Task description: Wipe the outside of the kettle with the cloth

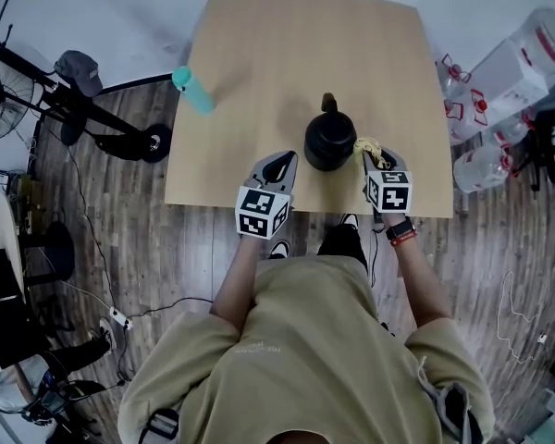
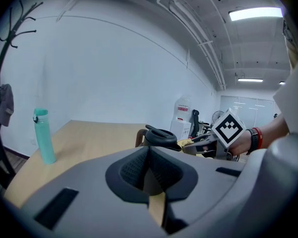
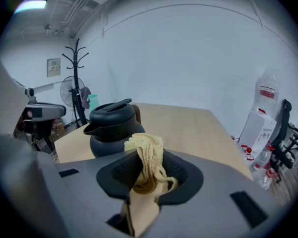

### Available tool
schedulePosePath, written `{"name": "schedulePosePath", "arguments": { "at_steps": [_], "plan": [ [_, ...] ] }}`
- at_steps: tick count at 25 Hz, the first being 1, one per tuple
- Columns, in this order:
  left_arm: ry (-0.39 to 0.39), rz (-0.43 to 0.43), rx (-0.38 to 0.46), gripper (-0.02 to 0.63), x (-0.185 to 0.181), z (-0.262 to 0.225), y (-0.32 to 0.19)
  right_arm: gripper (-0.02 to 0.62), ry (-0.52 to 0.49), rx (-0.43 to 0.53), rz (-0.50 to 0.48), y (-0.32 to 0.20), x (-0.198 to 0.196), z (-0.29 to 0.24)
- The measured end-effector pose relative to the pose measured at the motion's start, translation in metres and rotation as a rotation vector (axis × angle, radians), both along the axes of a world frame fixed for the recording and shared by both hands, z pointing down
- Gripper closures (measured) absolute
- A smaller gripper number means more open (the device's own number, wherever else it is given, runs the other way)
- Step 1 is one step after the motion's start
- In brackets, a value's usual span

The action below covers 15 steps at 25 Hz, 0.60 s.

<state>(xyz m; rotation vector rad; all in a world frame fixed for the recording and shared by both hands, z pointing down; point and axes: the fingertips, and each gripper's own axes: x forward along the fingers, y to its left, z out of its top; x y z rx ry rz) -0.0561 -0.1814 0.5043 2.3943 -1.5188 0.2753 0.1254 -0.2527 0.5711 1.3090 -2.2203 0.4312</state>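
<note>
The right gripper [image 1: 376, 158] is pinching the bunched cloth [image 3: 146, 155] just right of the kettle [image 1: 330, 141], seemingly poised to wipe; the left gripper [image 1: 283, 163] (jaws together, empty) is hovering at its left.

We see a black kettle [image 1: 330, 140] on the pale tan wooden table [image 1: 287, 54]. Right of the kettle, the cloth [image 1: 367, 146] is mustard yellow; left of it, the bottle [image 1: 193, 91] is teal. Behind the kettle, the grey left gripper [image 1: 282, 162] and right gripper [image 1: 377, 160] bear black-and-white square markers.

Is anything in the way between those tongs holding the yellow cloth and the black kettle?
Nothing visible. The right tongs grip the cloth beside the kettle, with only bare table between them.
</note>
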Motion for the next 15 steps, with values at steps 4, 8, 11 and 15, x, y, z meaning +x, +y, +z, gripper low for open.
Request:
{"name": "schedulePosePath", "arguments": {
  "at_steps": [4,8,11,15],
  "plan": [
    [0.005,0.024,0.002,0.581,-0.005,0.001,0.007,0.472,0.008,-0.001,0.021,-0.011,0.0,0.008],
    [-0.004,0.062,-0.006,0.581,-0.011,0.006,0.021,0.474,-0.036,0.002,0.073,0.003,0.001,0.004],
    [-0.003,0.09,-0.008,0.581,-0.017,0.007,0.029,0.474,-0.079,0.003,0.119,0.032,-0.004,-0.006],
    [0.006,0.119,-0.007,0.581,-0.029,0.01,0.04,0.474,-0.152,-0.019,0.155,0.08,-0.028,-0.009]
  ]
}}
